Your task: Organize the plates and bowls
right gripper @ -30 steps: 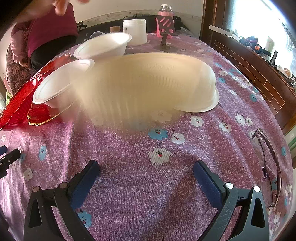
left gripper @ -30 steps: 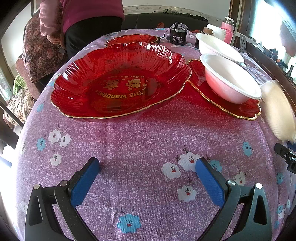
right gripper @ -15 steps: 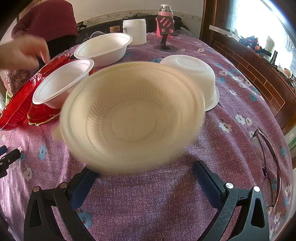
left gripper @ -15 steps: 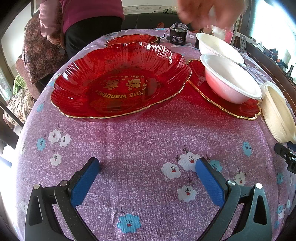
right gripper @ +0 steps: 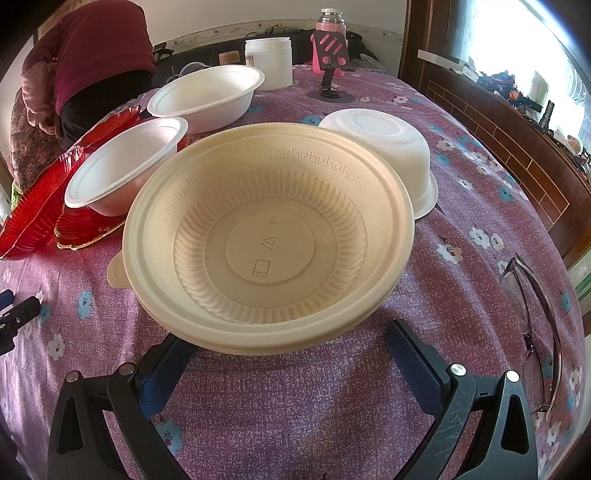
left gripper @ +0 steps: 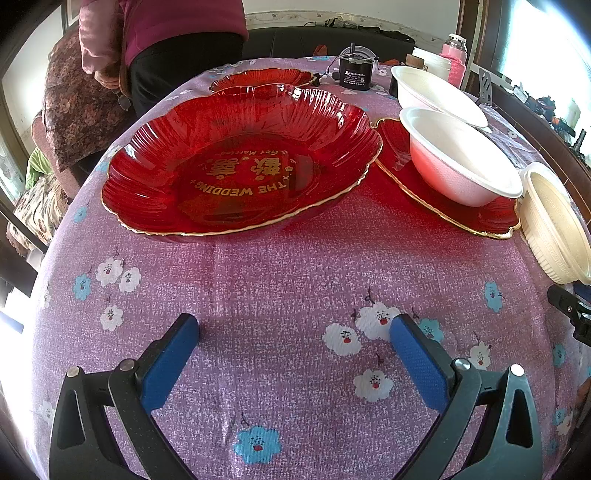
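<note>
Left view, far left: person in a dark red top [left gripper: 177,33] standing at the table's far edge. Nearer, on the purple flowered tablecloth [left gripper: 295,280]: large red scalloped plate [left gripper: 240,162] with gold rim and gold lettering, upright, empty. Behind it, touching or just overlapped at the rim: second red plate [left gripper: 262,77], mostly hidden. Right of the large plate, rim to rim: third red plate [left gripper: 461,210] carrying a white bowl [left gripper: 458,158], upright. Farther back: another white bowl [left gripper: 436,96], upright; small black device [left gripper: 354,72] beside it. At the right edge, just beside the third plate: cream bowl [left gripper: 554,225]. Left gripper [left gripper: 294,341] low over bare cloth, blue pads spread wide, nothing between them.

Right view, left edge: same red plates [right gripper: 40,203], then the white bowl on one of them, then the larger white bowl behind. Centre: cream bowl, upright, ribbed inside, key-pattern band under the rim, near rim just above the fingers. Right gripper [right gripper: 284,341] spread wide, holding nothing; contact with the bowl impossible to tell. Behind the cream bowl: overturned white bowl [right gripper: 384,155], base up. Farther back: white jar [right gripper: 268,62], pink bottle [right gripper: 330,40]. Far right: eyeglasses [right gripper: 535,317] on the cloth.
</note>
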`<state>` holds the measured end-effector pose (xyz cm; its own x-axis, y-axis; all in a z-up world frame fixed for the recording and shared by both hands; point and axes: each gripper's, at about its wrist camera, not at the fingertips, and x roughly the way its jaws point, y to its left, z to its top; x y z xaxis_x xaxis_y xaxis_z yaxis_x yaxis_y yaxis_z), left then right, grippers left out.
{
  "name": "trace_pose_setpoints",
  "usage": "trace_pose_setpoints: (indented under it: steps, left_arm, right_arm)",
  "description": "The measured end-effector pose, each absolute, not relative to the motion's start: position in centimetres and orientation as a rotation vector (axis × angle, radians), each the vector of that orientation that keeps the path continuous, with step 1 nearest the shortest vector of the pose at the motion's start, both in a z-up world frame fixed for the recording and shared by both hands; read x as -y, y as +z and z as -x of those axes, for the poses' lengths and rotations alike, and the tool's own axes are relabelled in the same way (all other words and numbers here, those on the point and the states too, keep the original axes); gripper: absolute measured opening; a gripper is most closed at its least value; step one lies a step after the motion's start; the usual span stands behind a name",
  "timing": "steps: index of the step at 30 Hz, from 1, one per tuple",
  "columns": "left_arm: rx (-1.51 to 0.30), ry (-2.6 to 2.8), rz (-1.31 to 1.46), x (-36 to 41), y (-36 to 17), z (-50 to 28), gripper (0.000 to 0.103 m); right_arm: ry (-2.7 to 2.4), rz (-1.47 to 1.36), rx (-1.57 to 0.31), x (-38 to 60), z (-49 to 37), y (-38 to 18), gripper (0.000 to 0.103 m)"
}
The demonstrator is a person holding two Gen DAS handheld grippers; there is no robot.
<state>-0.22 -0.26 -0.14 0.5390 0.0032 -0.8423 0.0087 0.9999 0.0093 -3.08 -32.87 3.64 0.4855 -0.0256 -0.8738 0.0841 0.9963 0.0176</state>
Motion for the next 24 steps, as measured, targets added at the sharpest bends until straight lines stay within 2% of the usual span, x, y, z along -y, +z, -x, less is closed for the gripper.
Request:
trace_pose_setpoints:
  steps: [10,12,16,19,21,23,24]
  left_arm:
    - [-1.002,-0.003,-0.013,0.3,-0.1,0.2,0.103]
    - [-1.001,0.003,-0.008,0.3,-0.1,0.2,0.103]
    - [-1.022,-0.019,-0.014,0.2,0.1,0.5,0.103]
    - [-1.018,-0.089,0.006,-1.4,1.2,2.1,0.102]
    - [-0.989,-0.116,0.009,-3.2,2.4,3.6,0.101]
    - [-0.977,-0.133,0.034,-5.1,3.5,4.3,0.101]
    - [-0.967,-0.126,0.052,-6.0,4.2,4.7,0.101]
  right_arm:
    - [-0.005,-0.126,-1.106,33.5,3.7,4.5,0.102]
    - [0.075,-0.226,-1.091,33.4,5.2,5.4,0.103]
    - [0.184,-0.209,-1.013,30.9,7.5,8.0,0.101]
    - [0.269,-0.235,-0.986,29.3,7.5,9.7,0.092]
    - [0.335,-0.293,-0.970,28.3,6.9,10.5,0.070]
    - [0.371,-0.348,-0.977,27.7,5.5,10.9,0.059]
    - [0.406,-0.370,-0.986,26.9,4.5,11.0,0.059]
